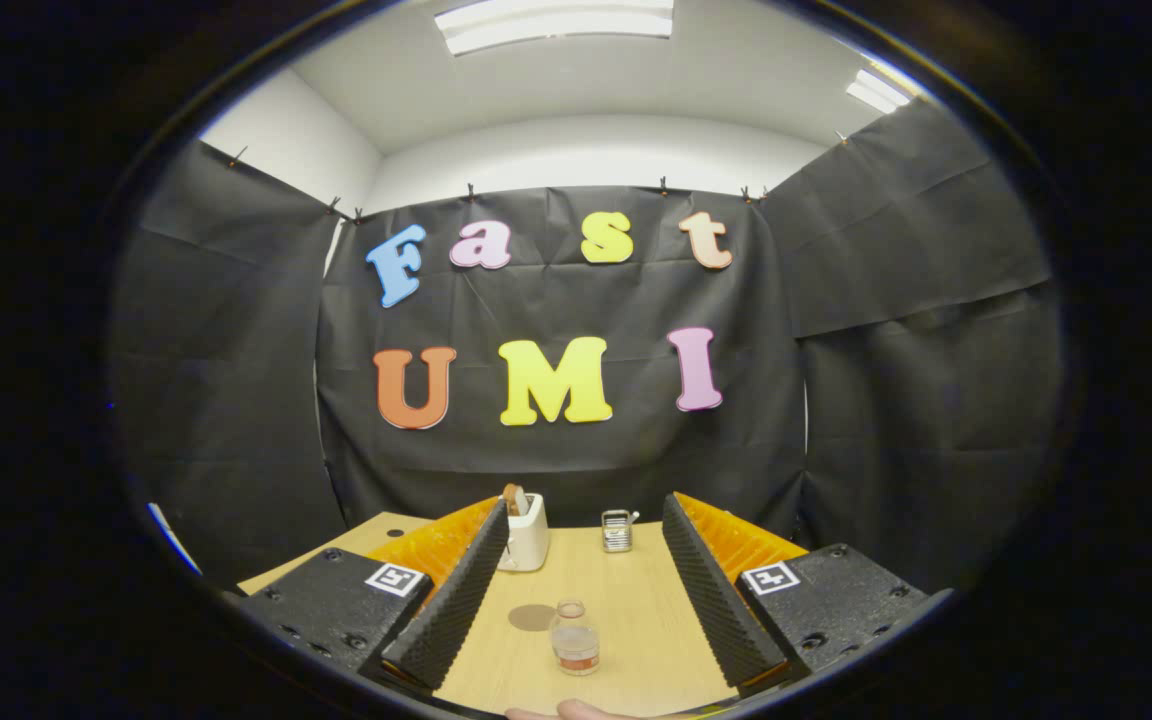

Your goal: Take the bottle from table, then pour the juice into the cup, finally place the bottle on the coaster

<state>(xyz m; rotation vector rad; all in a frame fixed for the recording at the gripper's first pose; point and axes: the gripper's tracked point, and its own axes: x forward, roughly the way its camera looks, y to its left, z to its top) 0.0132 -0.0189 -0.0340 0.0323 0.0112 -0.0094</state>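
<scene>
First step, the reach: the fingers (586, 590) stand wide apart, holding nothing. The bottle (574, 637) stands on the worktop (636, 600) between them, beside the coaster (532, 617). Next: advance and close.

My gripper (581, 590) carries two long fingers (456, 600) with ribbed, sawtooth inner faces, set wide apart. Each is mounted on a blocky, rough-textured base (336, 600) with recessed screw holes and a square black-and-white marker (394, 578) on top

Bright ceiling lamps (556, 22) overhead, sharp pic, fisheye-bent edges.
</scene>
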